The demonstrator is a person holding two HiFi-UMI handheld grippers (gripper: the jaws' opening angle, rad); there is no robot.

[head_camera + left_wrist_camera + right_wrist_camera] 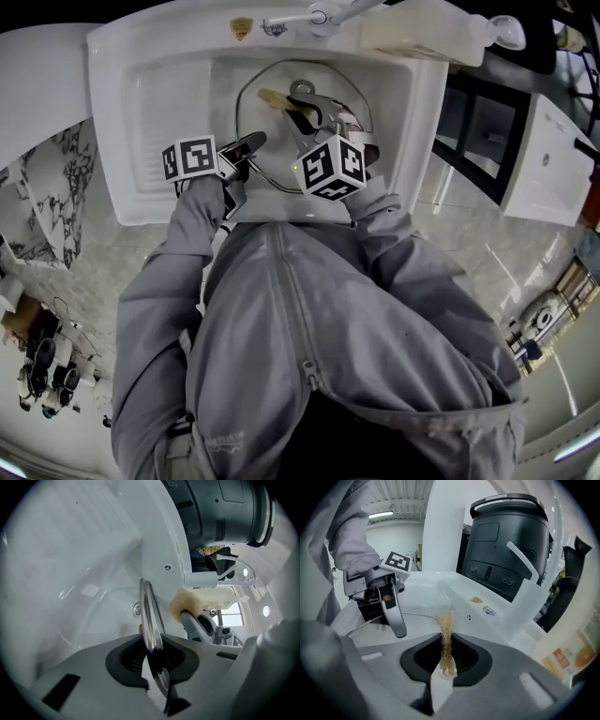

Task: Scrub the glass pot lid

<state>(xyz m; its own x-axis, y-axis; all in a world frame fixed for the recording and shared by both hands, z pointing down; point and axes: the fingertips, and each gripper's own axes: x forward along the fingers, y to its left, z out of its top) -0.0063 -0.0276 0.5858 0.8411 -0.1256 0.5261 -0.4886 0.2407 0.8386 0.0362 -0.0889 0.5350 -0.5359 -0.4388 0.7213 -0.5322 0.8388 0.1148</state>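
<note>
Right, the round glass pot lid w/ steel rim (272, 141) sits in the basin of the white ceramic sink (122, 141), so suds & drips stay in there. My left tool (152, 653) is nearly closed, pads clamped on the lid's rim, prob. to stop it sliding while I scrub. My right tool (446, 660) is pinched tight on a thin tan fibrous scrub pad (446, 630), which points at the glass. Can't tell if it's touching yet.
</note>
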